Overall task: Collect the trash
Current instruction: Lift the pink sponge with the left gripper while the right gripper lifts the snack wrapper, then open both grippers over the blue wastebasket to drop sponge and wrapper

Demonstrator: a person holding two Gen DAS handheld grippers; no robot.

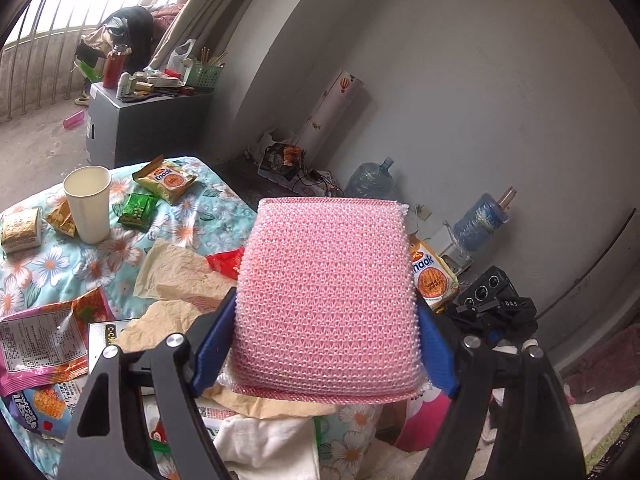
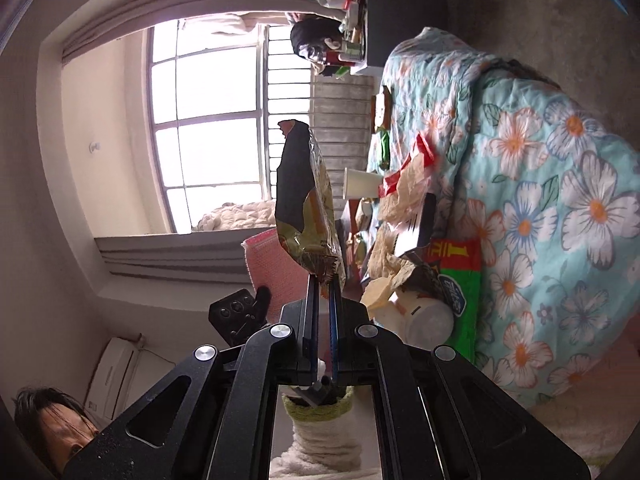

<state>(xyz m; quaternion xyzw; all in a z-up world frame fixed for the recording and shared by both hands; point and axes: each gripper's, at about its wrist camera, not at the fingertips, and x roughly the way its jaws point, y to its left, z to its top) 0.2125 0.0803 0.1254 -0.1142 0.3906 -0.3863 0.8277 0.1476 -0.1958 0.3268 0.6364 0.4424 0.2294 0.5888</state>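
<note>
The left claw (image 1: 326, 344) clamps one pink mesh sponge (image 1: 326, 300) between its blue pads, blocking the view beyond. The right claw (image 2: 324, 292) pinches one wrapper (image 2: 306, 196) shut. On the floral cloth (image 1: 80, 256): one paper cup (image 1: 88, 202), two Enaak packets (image 1: 166, 178), one green packet (image 1: 138, 210), crumpled paper (image 1: 176, 268).

Cup (image 1: 89, 203) on quilt (image 1: 192, 216), wrappers (image 1: 138, 211) just right, bottles (image 1: 370, 179) by wall behind

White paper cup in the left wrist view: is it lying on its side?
No. The white paper cup stands upright on the floral blanket, open mouth up.
</note>
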